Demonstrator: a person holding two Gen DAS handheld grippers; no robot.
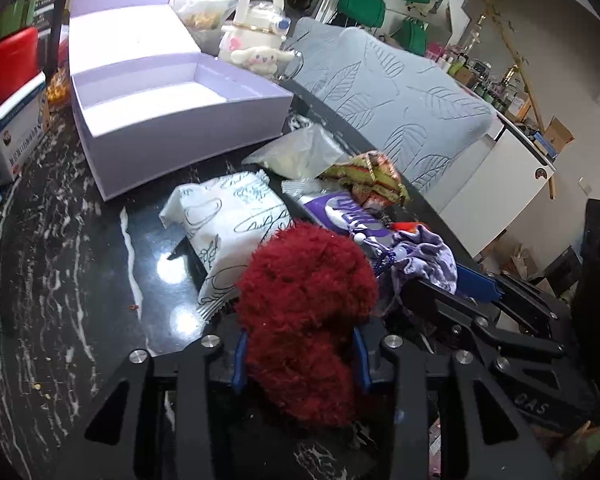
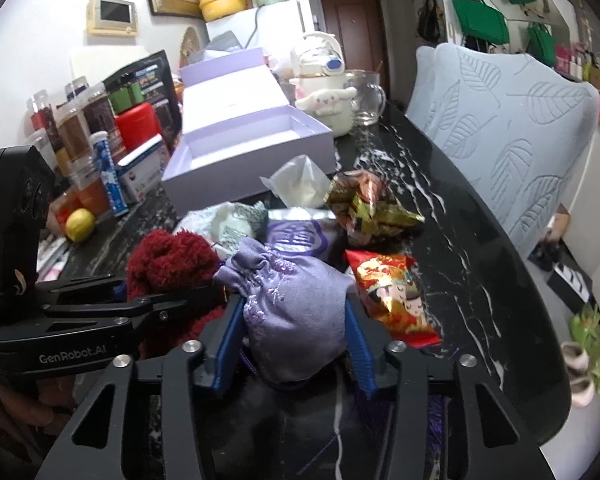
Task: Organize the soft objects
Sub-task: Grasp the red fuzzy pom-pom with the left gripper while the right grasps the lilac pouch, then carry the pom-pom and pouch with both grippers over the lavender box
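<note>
A dark red fluffy soft thing (image 1: pixel 304 292) fills the space between my left gripper's (image 1: pixel 300 360) blue pads, which are shut on it low over the black marble table (image 1: pixel 60 260). Just to its right, my right gripper (image 2: pixel 294 344) is shut on a lilac embroidered drawstring pouch (image 2: pixel 292 300), its pads pressing both sides. Ahead stands an open lilac box (image 2: pixel 252 148) with nothing inside. Between the box and the grippers lie a white printed packet (image 1: pixel 228 216), a purple wrapper (image 1: pixel 348 212), a clear bag (image 1: pixel 300 152), a gold packet (image 2: pixel 364 204) and a red snack packet (image 2: pixel 396 296).
Jars, cartons and a lemon (image 2: pixel 80 224) crowd the table's left side. A white plush-covered bottle (image 2: pixel 328 100) and a glass mug (image 2: pixel 366 96) stand behind the box. A chair with a grey leaf-pattern cover (image 2: pixel 500 120) borders the table's right edge.
</note>
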